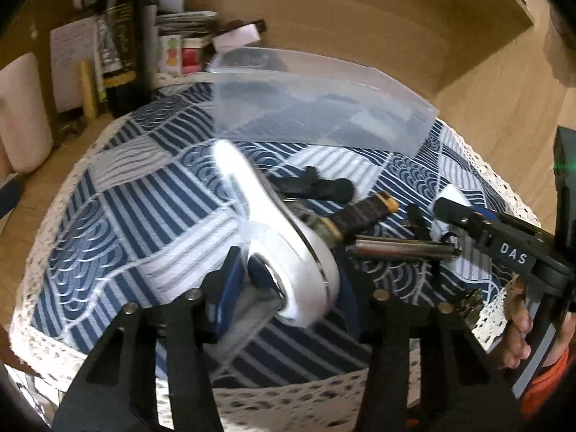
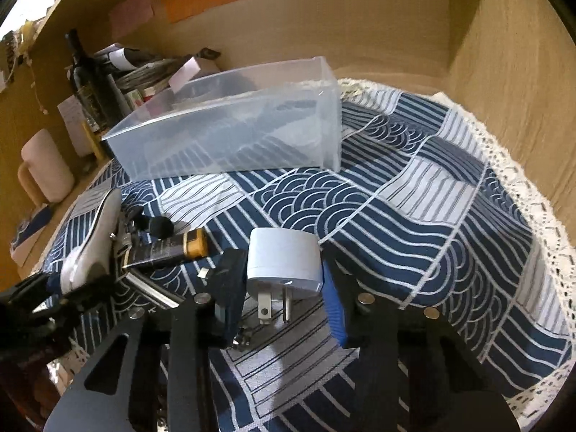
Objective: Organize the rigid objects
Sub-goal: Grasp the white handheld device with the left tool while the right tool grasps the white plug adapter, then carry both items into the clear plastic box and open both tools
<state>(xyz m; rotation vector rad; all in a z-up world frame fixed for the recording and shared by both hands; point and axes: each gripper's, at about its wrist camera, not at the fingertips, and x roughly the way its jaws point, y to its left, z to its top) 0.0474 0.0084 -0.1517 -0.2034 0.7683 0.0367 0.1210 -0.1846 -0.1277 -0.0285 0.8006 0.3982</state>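
Carrying: both grippers are loaded, and the step in hand looks like bringing each item to the clear bin (image 2: 230, 122) at the far side of the patterned cloth (image 2: 414, 194).
Right gripper (image 2: 284, 280): jaws clenched on the white plug adapter (image 2: 284, 257), blue pads pressing its two sides, prongs pointing down toward the camera, lifted above the cloth.
Left gripper (image 1: 284, 288): jaws clamped on the near end of a long white handled object (image 1: 266, 223) — blurred, so I cannot say what it is; its far end angles up toward the bin.
Bin: translucent, upright and open-topped on the far part of the cloth, well apart from both loads; something dark shows faintly through its wall.
Leftover pile: a black-and-gold tube (image 2: 169, 250), a black cylinder (image 1: 316, 187) and a metal rod (image 1: 403, 248) lie together between the two grippers.
Doing it well: raise the adapter above the rim before moving over it, and release only once it is low inside — the thin wall looks easy to nudge.
Watch: the long white piece probably needs tilting lengthwise to fit; send the grippers in one at a time so they do not collide at the opening.
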